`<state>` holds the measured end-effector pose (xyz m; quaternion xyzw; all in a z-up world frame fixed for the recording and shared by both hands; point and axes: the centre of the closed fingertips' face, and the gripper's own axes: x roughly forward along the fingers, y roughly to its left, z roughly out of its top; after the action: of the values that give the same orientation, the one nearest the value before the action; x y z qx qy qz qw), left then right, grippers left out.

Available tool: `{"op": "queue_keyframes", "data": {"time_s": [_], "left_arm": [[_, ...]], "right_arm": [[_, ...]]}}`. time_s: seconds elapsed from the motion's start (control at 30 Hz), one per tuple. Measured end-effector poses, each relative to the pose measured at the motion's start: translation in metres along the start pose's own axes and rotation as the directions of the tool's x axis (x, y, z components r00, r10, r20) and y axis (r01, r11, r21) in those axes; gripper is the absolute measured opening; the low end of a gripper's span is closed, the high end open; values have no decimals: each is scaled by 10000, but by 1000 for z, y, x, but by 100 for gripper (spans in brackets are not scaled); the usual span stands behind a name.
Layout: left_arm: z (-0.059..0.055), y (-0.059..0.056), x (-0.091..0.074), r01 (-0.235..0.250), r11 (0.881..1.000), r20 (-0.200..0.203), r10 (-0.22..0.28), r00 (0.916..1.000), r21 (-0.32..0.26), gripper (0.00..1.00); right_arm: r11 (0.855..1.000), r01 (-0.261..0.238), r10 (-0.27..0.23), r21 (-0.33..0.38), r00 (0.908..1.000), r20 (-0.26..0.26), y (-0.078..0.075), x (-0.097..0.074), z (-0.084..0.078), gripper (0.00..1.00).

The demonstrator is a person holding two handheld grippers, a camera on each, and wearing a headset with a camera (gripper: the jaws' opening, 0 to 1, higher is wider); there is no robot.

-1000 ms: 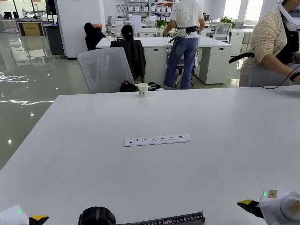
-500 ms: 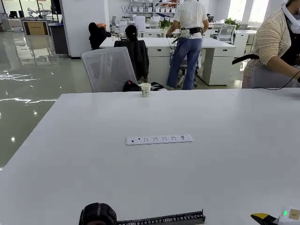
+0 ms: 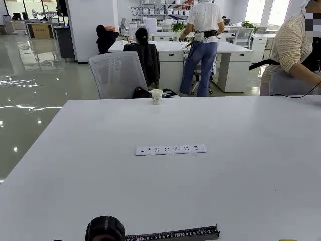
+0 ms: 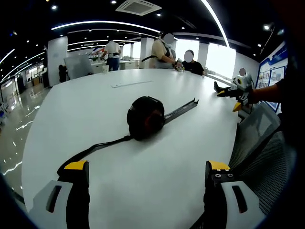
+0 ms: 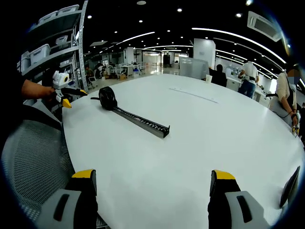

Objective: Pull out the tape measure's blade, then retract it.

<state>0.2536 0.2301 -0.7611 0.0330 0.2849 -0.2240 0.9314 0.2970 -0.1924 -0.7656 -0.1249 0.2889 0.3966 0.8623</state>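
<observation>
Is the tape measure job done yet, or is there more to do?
Half done. The blade lies pulled out of the black case on the white table. Nothing is in hand: the left gripper and right gripper are both open, away from it. Left to do: retract the blade.

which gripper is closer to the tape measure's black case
The left gripper: the case lies just ahead of its open jaws, while the right gripper faces the blade's hooked end.
</observation>
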Motion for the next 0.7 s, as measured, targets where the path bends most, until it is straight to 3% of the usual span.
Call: {"op": "queue_keyframes", "data": {"time_s": [0.17, 0.37, 0.43, 0.7], "left_arm": [[1, 0, -3, 80, 9995, 114, -76, 9999, -319, 99], [1, 4, -1, -151, 9999, -178, 151, 9997, -3, 99], [3, 2, -1, -13, 9998, -125, 11, 9999, -178, 99], [6, 0, 5, -22, 9999, -419, 28, 9991, 149, 99]], "right_arm": [[9999, 125, -123, 80, 9997, -214, 0, -1, -6, 99], [9999, 34, -31, 103, 9995, -304, 3, -1, -7, 99], [10000, 37, -34, 89, 9996, -283, 2, -1, -6, 99], [10000, 50, -48, 46, 9992, -408, 1, -3, -8, 99]]}}
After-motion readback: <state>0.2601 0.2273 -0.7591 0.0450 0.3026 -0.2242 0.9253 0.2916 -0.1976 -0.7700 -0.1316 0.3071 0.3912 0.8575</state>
